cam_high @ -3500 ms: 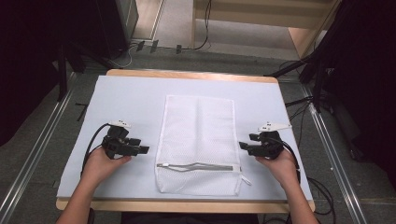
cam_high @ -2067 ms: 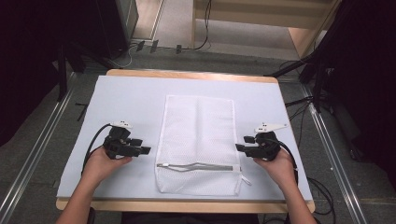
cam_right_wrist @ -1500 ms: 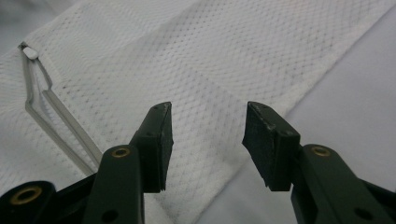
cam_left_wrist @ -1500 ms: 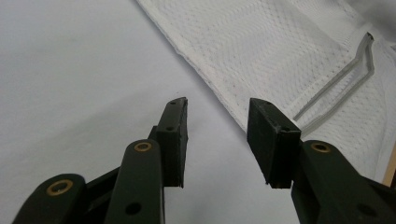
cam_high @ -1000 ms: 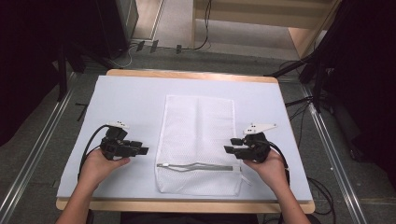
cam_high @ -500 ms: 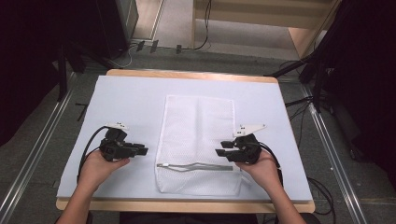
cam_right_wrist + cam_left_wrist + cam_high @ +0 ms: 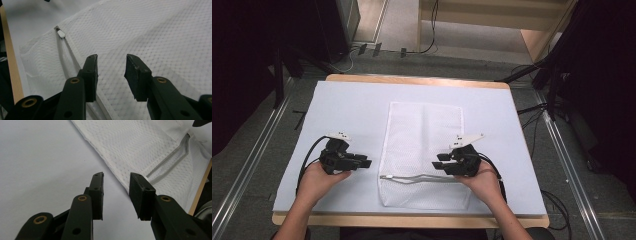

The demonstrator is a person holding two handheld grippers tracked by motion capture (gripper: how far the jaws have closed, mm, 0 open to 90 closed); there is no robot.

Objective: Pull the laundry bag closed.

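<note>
Fingers [image 7: 110, 72] of your right gripper, part open and closing, gripped nothing above the mesh bag [image 7: 424, 145]; settle them astride its zipper [image 7: 412, 178]. Left fingers [image 7: 117, 192] empty, part open.

My light wooden desk [image 7: 412, 80] under a pale blue-grey mat [image 7: 347, 115], white zippered mesh bag [image 7: 424, 135] flat at its middle

The high view looks forward and down on the whole worktop [image 7: 362, 100] from the person's side. Each gripper view rides low and close behind its own tongs. All three share the mesh bag [image 7: 424, 135] (its zipper [image 7: 65, 47] apparently too).
</note>
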